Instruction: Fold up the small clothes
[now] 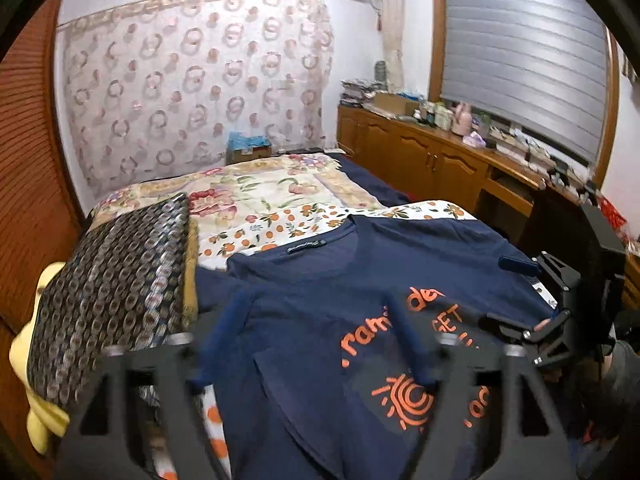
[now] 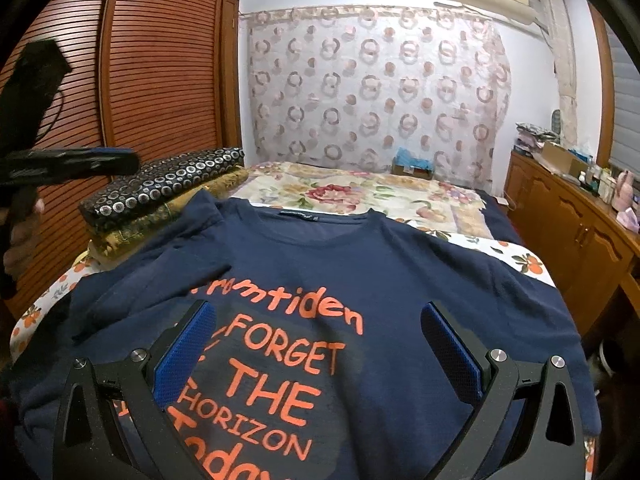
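Right wrist view shows the navy T-shirt (image 2: 320, 264) spread front-up on the bed (image 2: 516, 258), orange lettering facing up, its left sleeve folded inward. Above it the right gripper (image 2: 318, 344) hovers with blue pads (image 2: 188, 352) wide apart, holding nothing. The left gripper (image 1: 316, 340) is likewise spread over the shirt's left side. Folded patterned blankets (image 2: 160, 192) lie beside the collar.

The T-shirt (image 2: 360, 280) lies on the bed (image 2: 520, 260); folded blankets (image 2: 160, 196) at 10 o'clock, cabinet (image 2: 568, 232) at 3 o'clock.
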Available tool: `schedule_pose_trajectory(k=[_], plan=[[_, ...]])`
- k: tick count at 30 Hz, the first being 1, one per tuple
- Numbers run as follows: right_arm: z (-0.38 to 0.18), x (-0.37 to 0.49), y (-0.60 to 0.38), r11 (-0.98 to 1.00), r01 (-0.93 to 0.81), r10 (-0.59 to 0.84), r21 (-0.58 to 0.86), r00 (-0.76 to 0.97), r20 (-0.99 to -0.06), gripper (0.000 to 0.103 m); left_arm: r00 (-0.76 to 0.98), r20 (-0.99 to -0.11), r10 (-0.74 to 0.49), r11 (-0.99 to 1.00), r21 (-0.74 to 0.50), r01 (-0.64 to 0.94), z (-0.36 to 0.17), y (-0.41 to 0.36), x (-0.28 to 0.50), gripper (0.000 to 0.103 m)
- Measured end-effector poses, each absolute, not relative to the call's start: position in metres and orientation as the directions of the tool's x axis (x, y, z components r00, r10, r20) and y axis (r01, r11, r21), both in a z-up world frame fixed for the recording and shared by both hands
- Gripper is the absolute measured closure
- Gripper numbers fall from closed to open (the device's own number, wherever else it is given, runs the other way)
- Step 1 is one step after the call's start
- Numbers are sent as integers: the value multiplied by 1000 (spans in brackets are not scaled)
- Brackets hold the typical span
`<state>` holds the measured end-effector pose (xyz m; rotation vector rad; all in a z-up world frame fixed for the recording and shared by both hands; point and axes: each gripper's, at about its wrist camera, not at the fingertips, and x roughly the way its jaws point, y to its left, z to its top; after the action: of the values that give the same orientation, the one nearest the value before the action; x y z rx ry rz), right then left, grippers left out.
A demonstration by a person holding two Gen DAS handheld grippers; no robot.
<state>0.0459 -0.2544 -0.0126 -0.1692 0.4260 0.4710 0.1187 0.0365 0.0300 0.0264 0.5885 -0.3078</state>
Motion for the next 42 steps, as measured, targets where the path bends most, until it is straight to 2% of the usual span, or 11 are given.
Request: schedule_pose_trajectory(k=[3, 12, 18, 24, 26, 28, 31, 34, 42], plan=[[-12, 45, -247, 872, -486, 419, -57, 801, -428, 1, 797, -550, -251, 962, -53, 266, 20, 41, 102, 23], [-1, 45, -202, 826, -557, 479, -84, 774, -414, 1, 748, -651, -132, 982, 18, 189, -37, 61, 65, 23], [4, 67, -166, 789, -608, 520, -93, 740, -426, 1, 701, -708, -82, 994, -4, 111, -68, 78, 56, 23], [0, 110, -146, 730, -682, 576, -54, 655, -489, 2, 663, -745, -73, 997, -39, 67, -84, 84, 56, 23], [-6, 123, -130, 702, -711, 588, -34, 606, -536, 8, 650, -756, -79, 997, -52, 61, -86, 83, 57, 23], [-12, 138, -118, 683, -730, 590, -19, 568, -574, 22, 648, -757, -78, 997, -51, 60, -87, 82, 57, 23], [-25, 153, -100, 664, -748, 587, 9, 514, -625, 36, 648, -759, -68, 997, -38, 60, -88, 78, 57, 22], [-33, 165, -88, 657, -753, 585, 33, 481, -653, 46, 649, -758, -70, 997, -42, 58, -86, 77, 57, 22], [-45, 173, -62, 652, -758, 539, -3, 466, -701, 49, 650, -757, -72, 997, -45, 58, -89, 80, 57, 21]])
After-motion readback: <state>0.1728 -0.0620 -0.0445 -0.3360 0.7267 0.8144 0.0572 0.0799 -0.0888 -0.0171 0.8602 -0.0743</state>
